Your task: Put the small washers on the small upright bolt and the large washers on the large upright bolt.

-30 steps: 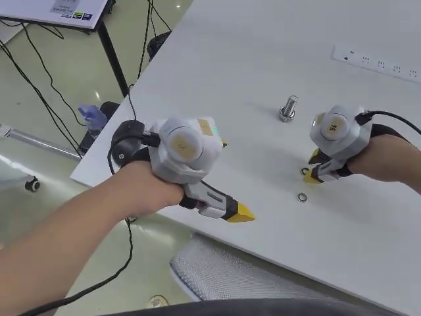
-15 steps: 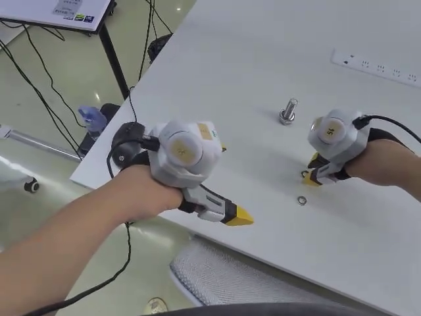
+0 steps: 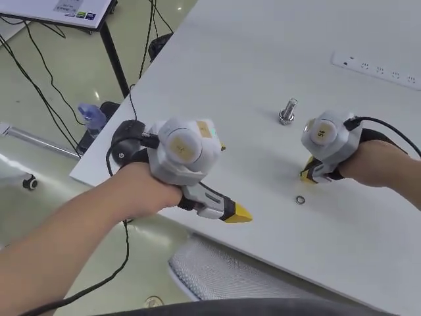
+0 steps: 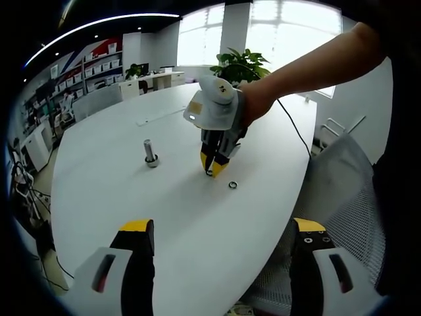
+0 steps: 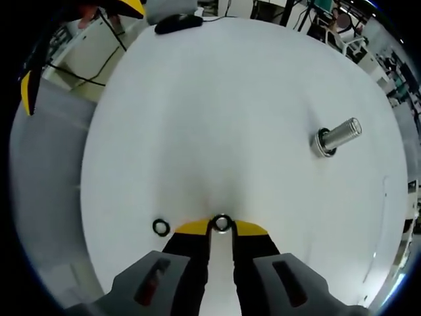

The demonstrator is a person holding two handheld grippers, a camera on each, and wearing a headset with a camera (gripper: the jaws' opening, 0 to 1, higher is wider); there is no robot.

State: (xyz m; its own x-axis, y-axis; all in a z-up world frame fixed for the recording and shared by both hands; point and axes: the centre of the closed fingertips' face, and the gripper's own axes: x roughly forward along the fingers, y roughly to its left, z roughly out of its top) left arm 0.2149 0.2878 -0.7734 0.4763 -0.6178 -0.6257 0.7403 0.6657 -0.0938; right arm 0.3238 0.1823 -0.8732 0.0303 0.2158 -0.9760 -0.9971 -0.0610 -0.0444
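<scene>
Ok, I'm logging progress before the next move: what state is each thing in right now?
Left tongs: open, holding nothing.
Right tongs: shut on gripped washer.
Loose washer: lying flat on the table.
Bolt: standing upright, untouched.

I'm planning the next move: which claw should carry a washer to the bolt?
Right. The right claw pinches a washer near the upright bolt; the left claw hangs open, farther away.
</scene>
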